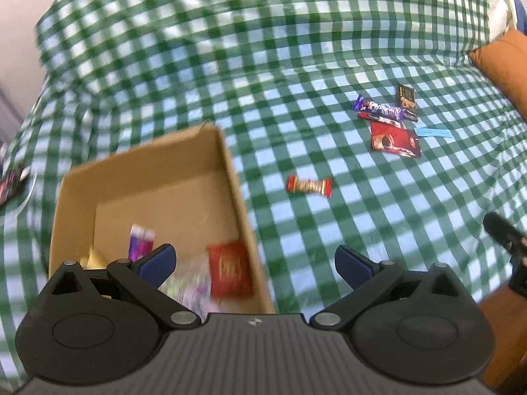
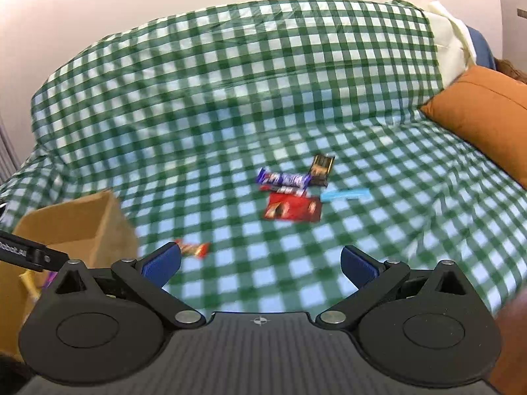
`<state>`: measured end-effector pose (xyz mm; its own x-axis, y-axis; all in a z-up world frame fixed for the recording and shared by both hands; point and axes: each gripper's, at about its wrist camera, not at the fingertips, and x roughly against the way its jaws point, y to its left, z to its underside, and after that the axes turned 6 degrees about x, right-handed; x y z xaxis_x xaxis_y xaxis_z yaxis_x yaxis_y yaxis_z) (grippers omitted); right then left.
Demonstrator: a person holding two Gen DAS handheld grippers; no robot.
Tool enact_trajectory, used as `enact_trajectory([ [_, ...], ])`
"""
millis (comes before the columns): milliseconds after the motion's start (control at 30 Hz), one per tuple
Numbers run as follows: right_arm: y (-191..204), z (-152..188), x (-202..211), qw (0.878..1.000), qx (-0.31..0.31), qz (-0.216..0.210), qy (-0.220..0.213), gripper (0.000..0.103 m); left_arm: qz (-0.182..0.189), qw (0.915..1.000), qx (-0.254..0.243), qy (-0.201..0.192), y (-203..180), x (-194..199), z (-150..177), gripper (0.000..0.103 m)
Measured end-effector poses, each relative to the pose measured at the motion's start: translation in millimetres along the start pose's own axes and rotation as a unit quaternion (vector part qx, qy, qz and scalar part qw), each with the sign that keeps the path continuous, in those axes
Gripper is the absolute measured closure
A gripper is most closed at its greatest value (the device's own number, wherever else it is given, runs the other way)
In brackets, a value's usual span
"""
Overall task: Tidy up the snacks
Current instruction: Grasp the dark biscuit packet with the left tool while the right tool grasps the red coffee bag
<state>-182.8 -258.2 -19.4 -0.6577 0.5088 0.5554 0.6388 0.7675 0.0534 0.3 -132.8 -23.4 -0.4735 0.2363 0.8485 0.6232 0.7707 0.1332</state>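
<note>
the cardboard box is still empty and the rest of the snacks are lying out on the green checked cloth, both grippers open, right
Not quite: the cardboard box is not empty. The left wrist view shows a red packet and a purple wrapper already inside. The rest holds: other snacks, like the purple bar, lie on the green checked cloth, and the left gripper and right gripper are open.

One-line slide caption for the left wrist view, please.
Open left gripper above a cardboard box holding a few snacks, with more wrappers scattered on the green checked cloth.
</note>
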Motion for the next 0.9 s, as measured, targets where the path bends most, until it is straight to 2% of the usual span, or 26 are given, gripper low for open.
enact_trajectory([
  [167,-44.9,-17.4,-89.9,0.996,0.071,-0.054,0.004,0.000,-0.003,0.9997,-0.017,0.015,-28.8,-51.5,-40.2,0.000],
  [333,-70.7,-27.8,-200.4,0.983,0.146,-0.093,0.057,0.000,-0.005,0.9991,-0.021,0.037,-50.7,-106.8,-68.4,0.000],
  [500,-81.2,-32.7,-282.8,0.978,0.158,-0.104,0.085,0.000,-0.007,0.9974,-0.032,0.065,-68.0,-158.9,-85.1,0.000],
  [600,-82.0,-33.6,-317.3,0.973,0.174,-0.117,0.095,0.000,-0.009,0.9965,-0.038,0.073,-75.9,-181.4,-92.3,0.000],
  [733,-77.2,-29.6,-354.0,0.955,0.221,-0.145,0.132,0.000,-0.010,0.9960,-0.050,0.073,-83.1,-199.0,-99.7,0.000],
  [800,-74.8,-25.9,-362.7,0.946,0.262,-0.149,0.116,0.000,-0.011,0.9957,-0.054,0.074,-85.7,-204.4,-101.6,0.000],
  [900,-77.9,-27.9,-370.0,0.941,0.269,-0.173,0.109,0.000,-0.015,0.9952,-0.058,0.077,-87.9,-209.6,-103.1,0.000],
])
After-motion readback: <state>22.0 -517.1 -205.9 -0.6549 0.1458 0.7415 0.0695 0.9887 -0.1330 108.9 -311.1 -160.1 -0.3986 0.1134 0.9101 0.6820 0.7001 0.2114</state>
